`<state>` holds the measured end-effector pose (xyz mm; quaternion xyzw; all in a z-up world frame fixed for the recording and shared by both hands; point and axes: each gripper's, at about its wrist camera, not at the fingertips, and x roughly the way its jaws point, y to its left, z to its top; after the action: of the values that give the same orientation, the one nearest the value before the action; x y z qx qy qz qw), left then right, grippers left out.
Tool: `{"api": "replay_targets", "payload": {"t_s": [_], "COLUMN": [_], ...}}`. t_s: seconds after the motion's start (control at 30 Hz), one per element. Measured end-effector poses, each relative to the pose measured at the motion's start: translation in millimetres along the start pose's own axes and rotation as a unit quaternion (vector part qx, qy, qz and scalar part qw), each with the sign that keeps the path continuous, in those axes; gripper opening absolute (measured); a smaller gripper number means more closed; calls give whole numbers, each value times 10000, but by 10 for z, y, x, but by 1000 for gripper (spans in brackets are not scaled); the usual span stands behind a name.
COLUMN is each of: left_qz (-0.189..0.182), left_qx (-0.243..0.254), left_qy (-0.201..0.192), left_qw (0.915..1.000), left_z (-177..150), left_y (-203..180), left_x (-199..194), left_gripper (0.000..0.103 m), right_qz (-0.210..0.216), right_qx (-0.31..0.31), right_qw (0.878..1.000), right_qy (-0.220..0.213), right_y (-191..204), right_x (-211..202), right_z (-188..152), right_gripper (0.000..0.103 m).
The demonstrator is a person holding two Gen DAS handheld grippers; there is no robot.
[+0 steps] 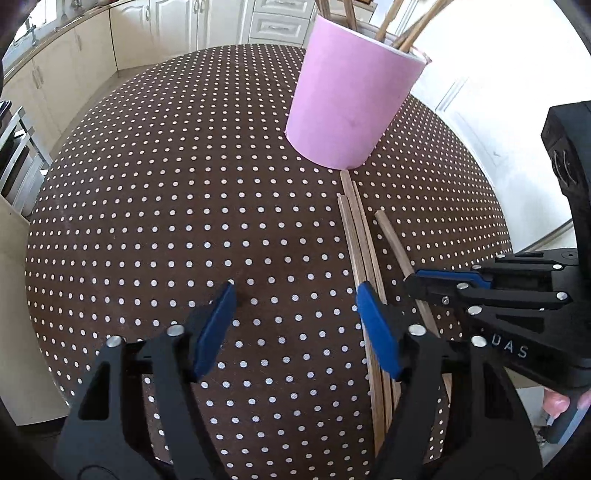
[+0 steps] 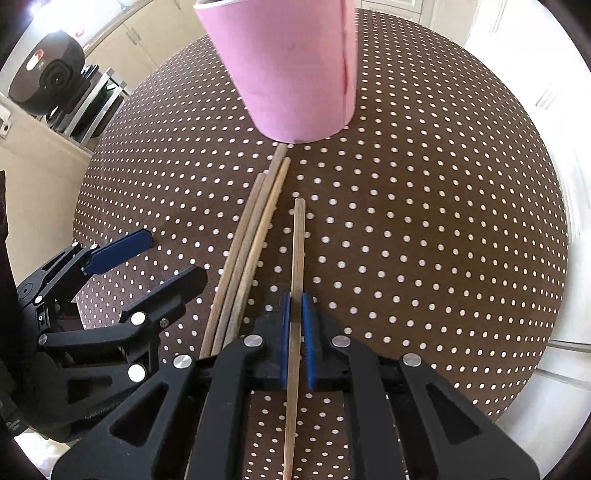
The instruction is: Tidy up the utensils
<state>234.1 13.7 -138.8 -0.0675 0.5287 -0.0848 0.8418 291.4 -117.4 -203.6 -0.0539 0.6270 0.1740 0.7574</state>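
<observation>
Single chopstick (image 2: 297, 258): a thin, pale wooden stick with a squared blunt end, lying on the cloth and pointing toward the cup; it sits apart from the others, just to their right.
My right gripper (image 2: 295, 321): my blue pads (image 2: 309, 332) are pressed in on both sides of this single chopstick, partway along its length, with no gap showing.
Loose chopsticks (image 2: 251, 251): three or four of the same light brown wood, lying side by side and touching, their far ends almost at the foot of the cup.
My left gripper (image 1: 295, 314): my jaws stand wide with nothing between them, low over the cloth; my right-hand blue pad (image 1: 376, 332) sits over the bundle of loose chopsticks.
Pink cup (image 1: 351, 92): a plain matte pink cylinder, upright on the table beyond the sticks, with more chopsticks (image 1: 406, 33) leaning out of its top.
Table (image 1: 147, 221): round, covered by a dark brown cloth with small white dots.
Writing: the letters "DAS" (image 1: 511, 349) in pale print on the black body of my right gripper, seen from the left wrist; whether more letters come before them I cannot tell.
</observation>
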Motion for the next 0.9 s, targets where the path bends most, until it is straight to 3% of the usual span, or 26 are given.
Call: {"api": "replay_targets", "payload": {"t_s": [0.2, 0.43, 0.57, 0.9], "left_qz": [105, 33, 308, 402], "left_qx": [-8, 120, 270, 28], "left_qy": [166, 420, 528, 994], "left_qw": [9998, 9990, 9978, 9942], "left_z": [131, 260, 340, 596], "left_y": [-114, -295, -466, -588], "left_x": [127, 274, 404, 608], "left_gripper": [52, 52, 51, 51], "right_qz": [101, 224, 225, 355], "right_qx": [76, 88, 73, 156], "right_qw": [9999, 9997, 9996, 9990], "right_qy": [-21, -99, -138, -204], "right_y": [-180, -317, -318, -322], "right_x": [-74, -142, -136, -153], "right_z": [-41, -125, -116, -163], "right_gripper": [5, 5, 5, 5]}}
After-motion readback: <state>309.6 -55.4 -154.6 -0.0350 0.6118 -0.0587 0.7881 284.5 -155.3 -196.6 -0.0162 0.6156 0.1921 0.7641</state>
